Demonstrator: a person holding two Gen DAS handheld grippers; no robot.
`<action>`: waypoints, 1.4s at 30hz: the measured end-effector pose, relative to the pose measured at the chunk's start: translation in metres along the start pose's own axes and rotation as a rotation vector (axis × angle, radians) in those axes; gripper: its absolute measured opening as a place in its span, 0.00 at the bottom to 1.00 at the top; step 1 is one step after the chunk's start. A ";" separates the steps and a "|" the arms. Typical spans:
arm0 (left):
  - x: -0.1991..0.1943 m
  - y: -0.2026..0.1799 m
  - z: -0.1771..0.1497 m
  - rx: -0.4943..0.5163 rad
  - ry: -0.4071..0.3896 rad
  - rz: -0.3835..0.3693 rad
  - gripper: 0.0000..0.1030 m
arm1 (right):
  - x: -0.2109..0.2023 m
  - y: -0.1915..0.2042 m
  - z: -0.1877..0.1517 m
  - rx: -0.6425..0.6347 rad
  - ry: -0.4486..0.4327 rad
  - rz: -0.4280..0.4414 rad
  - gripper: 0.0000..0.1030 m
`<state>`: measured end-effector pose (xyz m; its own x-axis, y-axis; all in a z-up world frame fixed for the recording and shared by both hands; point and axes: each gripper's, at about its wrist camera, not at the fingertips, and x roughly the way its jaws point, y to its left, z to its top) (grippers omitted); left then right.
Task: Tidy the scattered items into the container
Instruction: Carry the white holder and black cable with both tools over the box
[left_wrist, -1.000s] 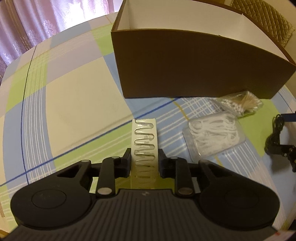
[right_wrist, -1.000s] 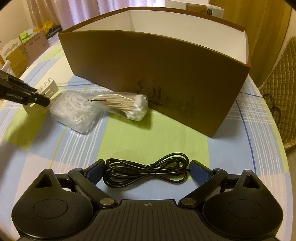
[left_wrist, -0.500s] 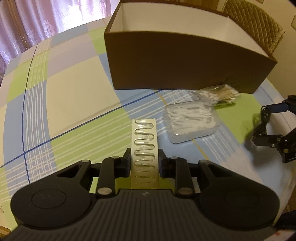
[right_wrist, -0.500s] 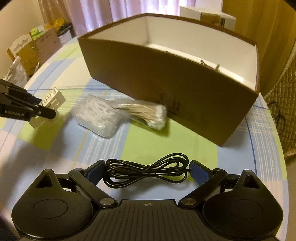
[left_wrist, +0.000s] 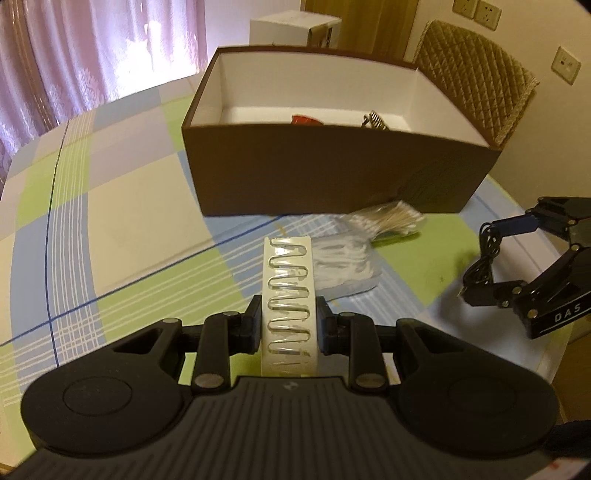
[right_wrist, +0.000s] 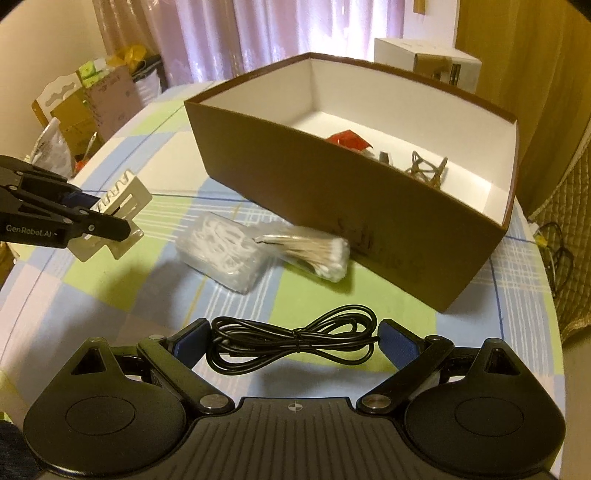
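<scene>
The left gripper (left_wrist: 288, 317) has its jaws clamped on a white blister card of clear wavy strips (left_wrist: 289, 295), held off the desk (left_wrist: 110, 206) w/ the card pointing toward the brown cardboard box (left_wrist: 332, 166). From the right wrist cam the same card (right_wrist: 118, 218) shows at the desk's left side, pinched in the left gripper (right_wrist: 107, 225).

The right gripper (right_wrist: 291, 343) has its jaws part-way apart but pressed on both ends of a bundled black cable (right_wrist: 291, 341), tied at the middle; the bundle is lifted above the desk nr the front edge. In the left wrist view the cable (left_wrist: 484, 254) hangs from the right gripper (left_wrist: 495, 258) toward the desk's right edge.

On the checked tablecloth, betw. the grippers and the box: a clear pack of white floss picks (right_wrist: 221, 251) and a bag of cotton swabs (right_wrist: 314, 253), the two touching, swabs just beside the box's front wall.

The box is open-topped, white inside, toward the far edge of the desk. Inside it: a red packet (right_wrist: 347, 142) and a wire-like metal item (right_wrist: 426, 170); details too small to tell.

A quilted chair back (left_wrist: 476, 88) stands behind the box.
</scene>
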<state>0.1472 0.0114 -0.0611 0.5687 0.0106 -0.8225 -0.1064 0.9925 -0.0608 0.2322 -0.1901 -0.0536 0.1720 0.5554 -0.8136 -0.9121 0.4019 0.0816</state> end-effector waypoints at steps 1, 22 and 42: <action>-0.002 -0.001 0.001 0.001 -0.006 -0.001 0.22 | -0.001 0.000 0.001 -0.002 -0.003 0.001 0.91; -0.018 -0.019 0.049 0.056 -0.116 -0.023 0.22 | -0.022 -0.008 0.040 -0.056 -0.091 0.001 0.91; -0.007 -0.014 0.112 0.103 -0.184 0.003 0.22 | -0.032 -0.038 0.104 -0.091 -0.217 -0.003 0.91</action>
<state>0.2364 0.0111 0.0091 0.7089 0.0266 -0.7048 -0.0301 0.9995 0.0075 0.3002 -0.1471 0.0293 0.2419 0.7019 -0.6699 -0.9396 0.3417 0.0188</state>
